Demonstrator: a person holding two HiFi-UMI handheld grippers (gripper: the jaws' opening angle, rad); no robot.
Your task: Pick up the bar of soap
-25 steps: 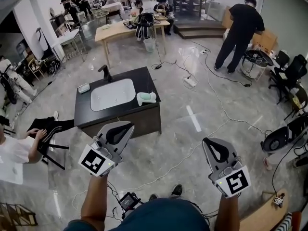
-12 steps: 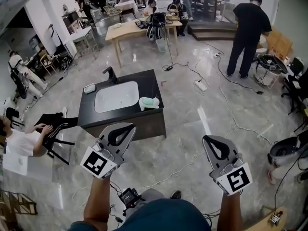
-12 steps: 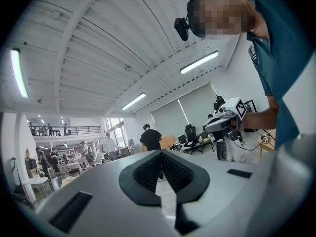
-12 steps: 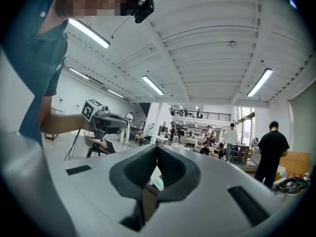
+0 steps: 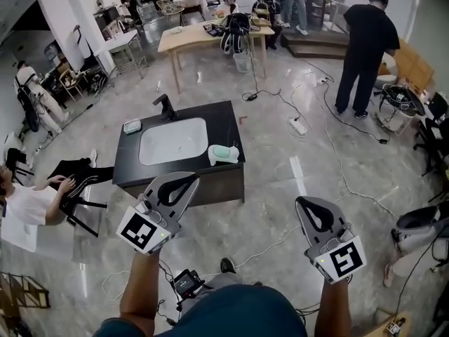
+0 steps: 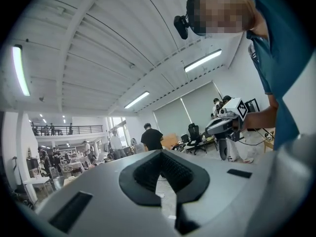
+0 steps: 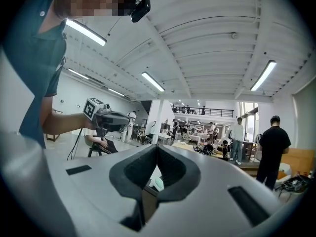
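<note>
A black counter (image 5: 228,121) with a white basin (image 5: 172,140) and a black tap (image 5: 165,107) stands on the floor ahead of me. A small pale dish (image 5: 132,126) lies at its far left corner; it is too small to tell whether it holds the soap. A mint-green and white object (image 5: 223,154) lies at the near right corner and shows through the right jaws (image 7: 157,183). My left gripper (image 5: 191,181) and right gripper (image 5: 306,206) are held up short of the counter, both shut and empty.
Cables (image 5: 330,146) snake over the marble floor right of the counter. A person sits on a black chair (image 5: 77,188) at the left. Another person in black (image 5: 365,48) stands at the back right. A wooden table (image 5: 210,37) is behind the counter.
The view has moved toward the counter, which now lies nearer and further right. Both grippers keep their place in view, still shut.
</note>
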